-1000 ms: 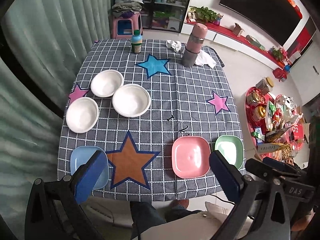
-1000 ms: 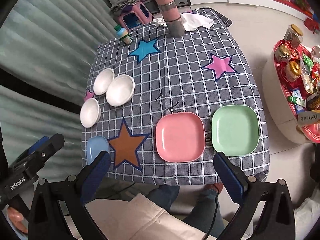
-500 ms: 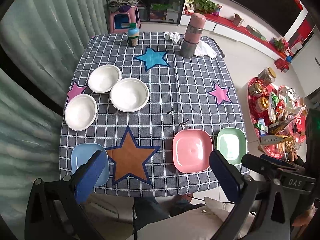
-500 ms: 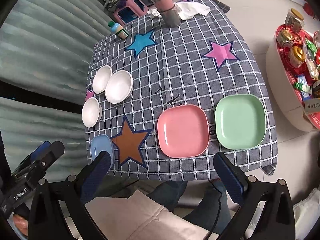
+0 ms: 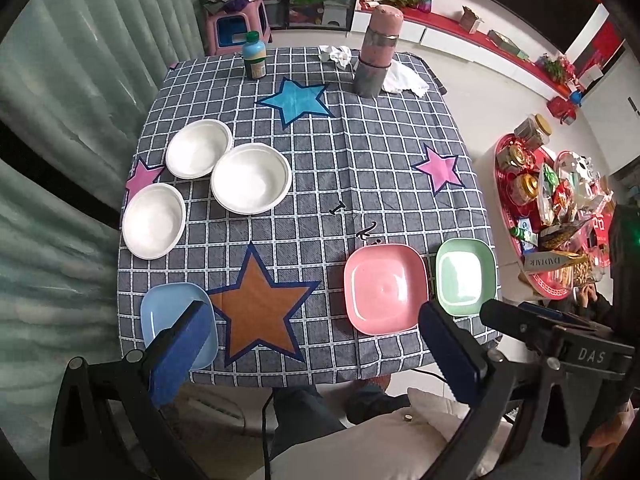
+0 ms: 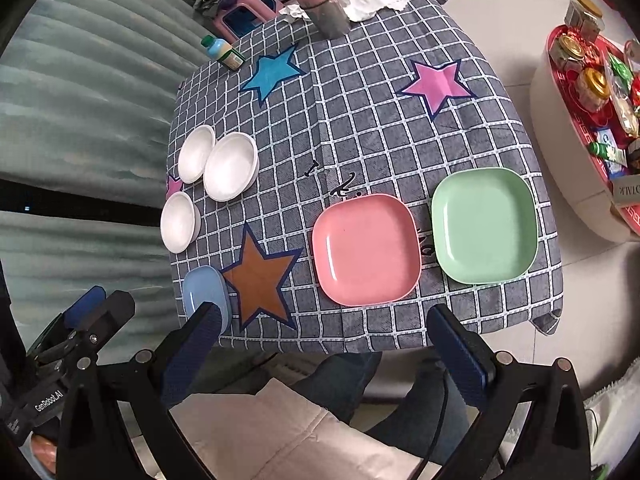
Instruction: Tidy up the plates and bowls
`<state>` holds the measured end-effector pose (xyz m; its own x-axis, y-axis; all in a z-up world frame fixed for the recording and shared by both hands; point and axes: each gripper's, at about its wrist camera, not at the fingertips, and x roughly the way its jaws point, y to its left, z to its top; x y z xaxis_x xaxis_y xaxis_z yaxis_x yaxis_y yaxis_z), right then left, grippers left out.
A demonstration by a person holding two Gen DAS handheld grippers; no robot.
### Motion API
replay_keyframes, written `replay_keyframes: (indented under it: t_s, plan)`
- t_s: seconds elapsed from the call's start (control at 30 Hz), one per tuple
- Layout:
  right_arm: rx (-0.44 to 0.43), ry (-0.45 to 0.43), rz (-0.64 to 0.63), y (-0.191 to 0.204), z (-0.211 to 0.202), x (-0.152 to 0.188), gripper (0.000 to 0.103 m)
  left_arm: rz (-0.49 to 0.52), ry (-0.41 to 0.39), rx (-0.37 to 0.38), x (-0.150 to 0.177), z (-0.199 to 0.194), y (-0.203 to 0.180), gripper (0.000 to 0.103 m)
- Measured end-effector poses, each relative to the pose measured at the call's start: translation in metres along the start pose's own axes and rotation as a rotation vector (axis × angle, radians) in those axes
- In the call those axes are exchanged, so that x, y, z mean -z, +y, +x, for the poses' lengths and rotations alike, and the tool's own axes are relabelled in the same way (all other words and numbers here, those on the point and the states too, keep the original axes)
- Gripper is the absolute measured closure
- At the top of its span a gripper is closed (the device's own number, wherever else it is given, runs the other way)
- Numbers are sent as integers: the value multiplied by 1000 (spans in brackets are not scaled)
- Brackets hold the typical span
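So the pink plate [image 6: 366, 249] and green plate [image 6: 484, 225] sit side by side at the near right edge, white bowls [image 5: 251, 178] far left; both cameras have pulled back over the last second, nothing stacked yet; the left gripper [image 5: 316, 354] and right gripper [image 6: 334, 356] hang spread wide and empty, well short of the plates.

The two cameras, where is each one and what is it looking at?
Left wrist: on the left gripper, above the near table edge, facing the blue plate; own fingers and legs show.
Right wrist: on the right gripper, nearer the pink plate; fingers and left gripper show.
Shared: three white bowls, green plate.
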<state>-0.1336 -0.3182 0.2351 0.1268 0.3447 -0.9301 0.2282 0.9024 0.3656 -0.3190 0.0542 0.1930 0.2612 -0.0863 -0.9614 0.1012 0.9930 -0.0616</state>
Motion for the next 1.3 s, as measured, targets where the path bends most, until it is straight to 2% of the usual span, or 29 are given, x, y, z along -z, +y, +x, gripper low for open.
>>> replay_keyframes:
  t_s: [0.4, 0.63, 0.77, 0.97, 1.13, 1.23, 1.3]
  plan:
    - [25, 19, 33, -3, 3, 1, 0, 14, 30, 28, -3, 8, 2, 0]
    - [70, 18, 45, 1, 2, -3, 0, 14, 39, 75, -11, 14, 10, 0]
    - [98, 22, 74, 4, 8, -1, 0, 40, 78, 100, -15, 27, 17, 0]
    - [143, 39, 170, 1, 30, 9, 0, 98, 129, 99, -18, 57, 40, 0]
    - [211, 51, 232, -10, 63, 21, 0, 144, 212, 61, -12, 108, 61, 0]
    - [241, 70, 292, -21, 81, 31, 0, 182, 281, 40, -1, 143, 57, 0]
    - [258, 74, 312, -28, 87, 36, 0, 218, 300, 34, 5, 162, 46, 0]
